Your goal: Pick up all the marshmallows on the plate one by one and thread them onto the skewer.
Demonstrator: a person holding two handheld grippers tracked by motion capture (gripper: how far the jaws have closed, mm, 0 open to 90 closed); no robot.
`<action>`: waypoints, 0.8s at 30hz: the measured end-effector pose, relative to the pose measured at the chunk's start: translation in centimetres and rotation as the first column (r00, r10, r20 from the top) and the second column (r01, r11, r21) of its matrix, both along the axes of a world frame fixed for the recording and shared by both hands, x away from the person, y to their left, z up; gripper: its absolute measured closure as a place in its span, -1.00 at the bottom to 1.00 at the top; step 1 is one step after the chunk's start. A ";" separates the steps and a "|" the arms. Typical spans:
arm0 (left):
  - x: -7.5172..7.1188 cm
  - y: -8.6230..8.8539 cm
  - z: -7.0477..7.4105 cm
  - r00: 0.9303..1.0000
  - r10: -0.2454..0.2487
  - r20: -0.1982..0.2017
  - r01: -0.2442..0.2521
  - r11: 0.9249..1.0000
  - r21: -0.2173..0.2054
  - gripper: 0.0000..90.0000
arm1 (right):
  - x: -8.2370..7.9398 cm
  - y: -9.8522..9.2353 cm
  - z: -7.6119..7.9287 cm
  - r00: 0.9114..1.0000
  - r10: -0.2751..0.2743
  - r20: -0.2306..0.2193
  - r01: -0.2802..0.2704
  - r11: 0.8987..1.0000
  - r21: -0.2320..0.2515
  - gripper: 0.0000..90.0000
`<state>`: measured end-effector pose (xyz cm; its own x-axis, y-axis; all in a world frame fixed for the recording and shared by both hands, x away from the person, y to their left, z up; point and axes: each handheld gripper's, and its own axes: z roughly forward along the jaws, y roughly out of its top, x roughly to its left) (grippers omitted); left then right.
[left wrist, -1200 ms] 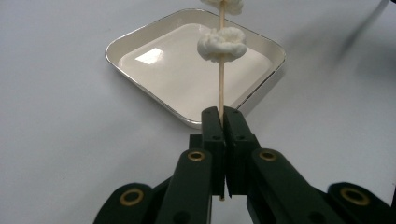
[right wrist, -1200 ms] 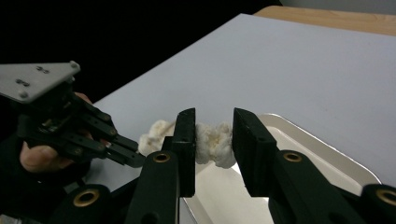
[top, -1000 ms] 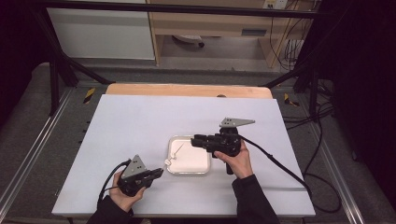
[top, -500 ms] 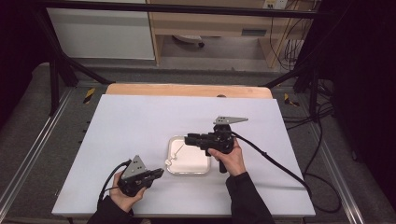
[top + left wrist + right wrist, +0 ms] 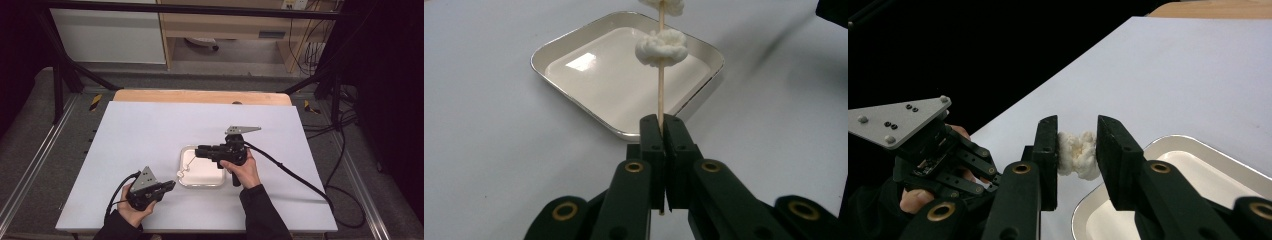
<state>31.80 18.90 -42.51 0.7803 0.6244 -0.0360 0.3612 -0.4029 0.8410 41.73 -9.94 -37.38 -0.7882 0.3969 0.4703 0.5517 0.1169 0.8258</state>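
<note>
Skewer pinched in left tool; right tool squeezes white lump over tray.

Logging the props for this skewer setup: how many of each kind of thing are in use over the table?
Grippers: 2 (left gripper, right gripper)
Wooden skewer: 1
White puffs: 2 (lower puff, upper puff)
Metal tray: 1
Total: 6

1. My left gripper is matte black, with brass-ringed pivots on its links.
2. My right gripper matches; its flat black fingers carry small screw holes.
3. Each bears a grey three-cornered plate, dark screws dotting it.
4. A black cable trails from each toward 5 o'clock.
5. My sleeves are black.
</note>
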 end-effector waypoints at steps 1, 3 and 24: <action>0.0 0.0 0.0 1.000 0.001 -0.001 -0.001 1.000 -0.001 0.96 | 0.0 0.0 -0.1 1.000 0.001 -0.003 -0.001 1.000 0.001 0.59; 0.0 0.0 0.0 1.000 0.000 0.002 0.000 1.000 0.005 0.96 | 0.0 0.1 -0.2 1.000 0.005 -0.006 -0.005 1.000 0.000 0.59; 0.0 -0.2 -0.3 1.000 -0.003 -0.007 0.003 1.000 0.024 0.97 | -0.6 0.9 -1.2 0.999 0.037 -0.021 -0.037 0.999 0.011 0.70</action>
